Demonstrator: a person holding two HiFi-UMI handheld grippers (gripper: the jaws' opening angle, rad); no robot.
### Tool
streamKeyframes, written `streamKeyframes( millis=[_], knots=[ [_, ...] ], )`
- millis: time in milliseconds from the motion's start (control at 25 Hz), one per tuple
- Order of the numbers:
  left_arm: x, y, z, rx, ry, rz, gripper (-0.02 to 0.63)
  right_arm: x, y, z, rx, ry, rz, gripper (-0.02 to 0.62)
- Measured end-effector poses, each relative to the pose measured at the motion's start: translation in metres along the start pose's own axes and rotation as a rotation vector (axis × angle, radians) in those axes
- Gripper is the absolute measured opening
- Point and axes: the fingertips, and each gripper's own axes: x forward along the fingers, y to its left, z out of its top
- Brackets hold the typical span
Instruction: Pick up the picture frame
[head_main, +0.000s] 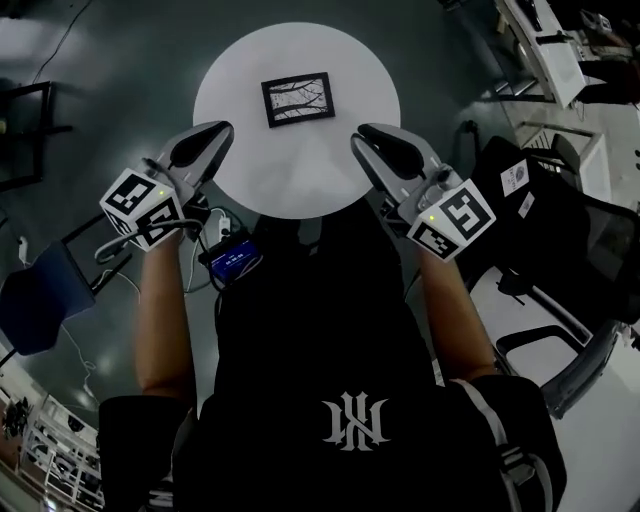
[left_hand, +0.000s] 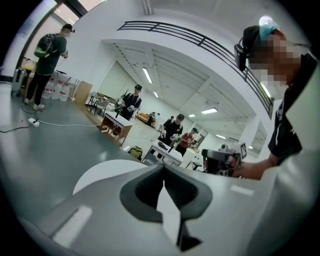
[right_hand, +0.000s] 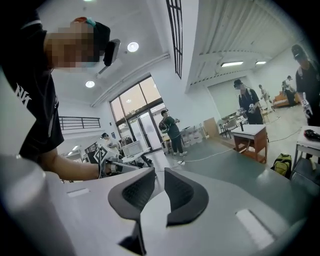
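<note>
Black shirt and both forearms fill the lower head view.

Left gripper (head_main: 218, 132): jaws fully together, nothing between them. It hangs over the near-left edge of the table (head_main: 240, 175).
Right gripper (right_hand: 159, 174): jaws a little apart, with a narrow gap and nothing in it. It hangs over the near-right edge.
Picture frame (head_main: 298, 99): lies flat near the middle of the round white table, beyond both grippers and touching neither.

Risks, judged:
- The frame lies flat with a thin edge. A jaw coming in level may ride over it or push it across the smooth top toward the far rim.
- The left jaws would have to part before any grip. If they arrive closed, they would only nudge the frame.
- The right gap looks narrow. It may catch only a corner, so the frame could tilt or slip when lifted.

Count: picture frame 1, table 1, grippers 2, marker cubes 2 (one per gripper).
</note>
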Motion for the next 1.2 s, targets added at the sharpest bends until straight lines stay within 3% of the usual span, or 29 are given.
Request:
streamKeyframes(
  millis=[280, 520, 840, 1000, 1200],
  knots=[
    [0.029, 0.019, -0.011, -0.106, -0.032, 0.115, 0.005, 0.026, -0.049, -0.011, 0.016, 0.093, 0.113, 0.101],
    [0.064, 0.047, -0.037, -0.184, 0.005, 0.179, 0.049, 0.052, -0.092, -0.042, 0.062, 0.168, 0.153, 0.128],
    [0.102, 0.078, -0.096, -0.295, 0.117, 0.227, 0.098, 0.078, -0.128, -0.117, 0.146, 0.301, 0.116, 0.155],
    [0.126, 0.116, -0.126, -0.334, 0.140, 0.246, 0.112, 0.103, -0.159, -0.160, 0.188, 0.344, 0.081, 0.173],
    [0.130, 0.126, -0.135, -0.339, 0.171, 0.285, 0.132, 0.117, -0.166, -0.179, 0.214, 0.381, 0.007, 0.175]
  ],
)
